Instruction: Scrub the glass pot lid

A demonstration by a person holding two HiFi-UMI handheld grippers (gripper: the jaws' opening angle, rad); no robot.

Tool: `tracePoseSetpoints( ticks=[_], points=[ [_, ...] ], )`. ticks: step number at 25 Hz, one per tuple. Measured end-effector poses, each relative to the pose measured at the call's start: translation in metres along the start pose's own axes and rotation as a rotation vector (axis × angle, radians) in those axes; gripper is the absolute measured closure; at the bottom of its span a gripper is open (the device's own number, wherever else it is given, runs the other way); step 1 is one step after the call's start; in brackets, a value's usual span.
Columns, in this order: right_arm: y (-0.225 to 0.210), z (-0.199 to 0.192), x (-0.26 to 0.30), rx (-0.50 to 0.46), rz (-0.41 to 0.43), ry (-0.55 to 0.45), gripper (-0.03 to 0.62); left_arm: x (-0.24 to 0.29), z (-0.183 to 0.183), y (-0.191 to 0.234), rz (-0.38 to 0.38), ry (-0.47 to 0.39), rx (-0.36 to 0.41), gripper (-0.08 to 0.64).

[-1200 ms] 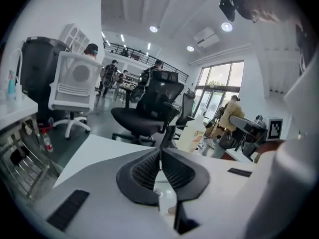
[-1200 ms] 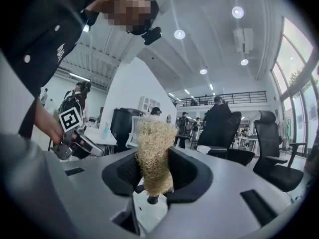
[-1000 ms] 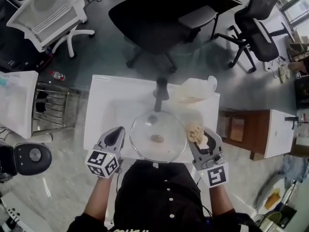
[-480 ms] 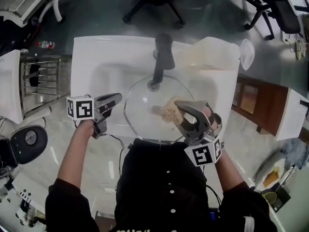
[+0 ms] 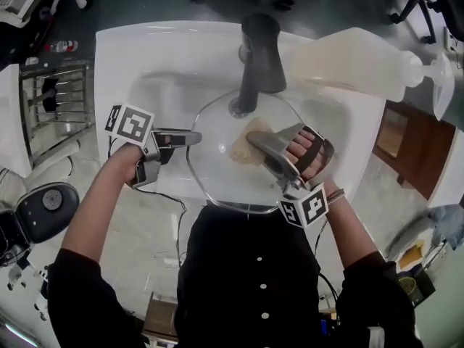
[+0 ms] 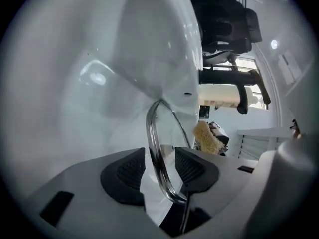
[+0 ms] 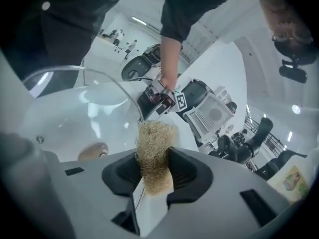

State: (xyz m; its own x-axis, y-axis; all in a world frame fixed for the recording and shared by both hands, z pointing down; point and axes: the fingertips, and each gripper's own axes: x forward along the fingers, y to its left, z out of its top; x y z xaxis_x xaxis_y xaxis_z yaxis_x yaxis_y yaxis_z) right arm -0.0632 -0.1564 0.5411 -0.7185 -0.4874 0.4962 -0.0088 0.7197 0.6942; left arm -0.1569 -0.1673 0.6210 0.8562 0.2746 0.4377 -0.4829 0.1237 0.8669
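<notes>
Far left: wire rack (image 5: 54,111) on the floor, small bottle (image 5: 64,46) lying nr its top corner, black round unit (image 5: 43,209) lower down on pale stone floor (image 5: 109,223).

White sink (image 5: 145,56) fills mid-frame: broad flat rim, shallow glossy basin. Left gripper (image 5: 190,138) comes in over the sink's left rim. Its jaws have just been opening & stand apart, w/ the lid's metal edge btwn the pads, a gap on each side, no squeeze.

Glass pot lid (image 5: 217,176) lies in the basin, far edge under the black faucet (image 5: 257,56). Its brown knob (image 7: 92,151) shows in the right gripper view.

Right gripper (image 5: 255,141) is over the lid's right half, jaws clamped on a tan fibrous scrub pad (image 5: 241,149). Pad sits nr the lid's centre; whether it touches the glass can't be told.

Right side: big pale dispenser bottle (image 5: 362,60) across the sink's back right corner, pump head past the edge. Beyond it, brown wooden cabinet (image 5: 402,147). Right gripper view also catches black office chairs (image 7: 234,146) in the room behind. Person's black buttoned top (image 5: 246,267) fills the bottom.
</notes>
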Motion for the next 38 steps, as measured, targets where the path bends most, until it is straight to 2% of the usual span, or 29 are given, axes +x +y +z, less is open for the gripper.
tracePoseSetpoints(
  ticks=[3, 8, 15, 21, 24, 30, 38],
  points=[
    [0.01, -0.007, 0.018, -0.057, 0.023, 0.015, 0.446, 0.013, -0.008, 0.0, -0.04, 0.103, -0.035, 0.383],
    [0.018, -0.022, 0.047, -0.129, 0.044, 0.04, 0.446, 0.022, -0.008, -0.003, -0.073, 0.159, -0.032, 0.469],
    [0.028, -0.036, 0.09, -0.179, 0.087, 0.078, 0.446, 0.024, -0.009, -0.001, -0.102, 0.158, -0.027, 0.472],
    [0.037, -0.038, 0.112, -0.175, 0.111, 0.096, 0.446, 0.025, -0.01, -0.002, -0.095, 0.171, 0.028, 0.465],
    [0.037, -0.039, 0.114, -0.175, 0.106, 0.111, 0.449, 0.025, -0.012, 0.0, -0.08, 0.19, 0.065, 0.46],
    [0.042, -0.049, 0.109, -0.203, 0.134, 0.147, 0.451, 0.025, -0.012, 0.0, -0.086, 0.18, 0.07, 0.46],
    [0.052, -0.079, 0.087, -0.235, 0.231, 0.23, 0.451, 0.024, -0.011, 0.0, -0.084, 0.155, 0.088, 0.456]
  ],
)
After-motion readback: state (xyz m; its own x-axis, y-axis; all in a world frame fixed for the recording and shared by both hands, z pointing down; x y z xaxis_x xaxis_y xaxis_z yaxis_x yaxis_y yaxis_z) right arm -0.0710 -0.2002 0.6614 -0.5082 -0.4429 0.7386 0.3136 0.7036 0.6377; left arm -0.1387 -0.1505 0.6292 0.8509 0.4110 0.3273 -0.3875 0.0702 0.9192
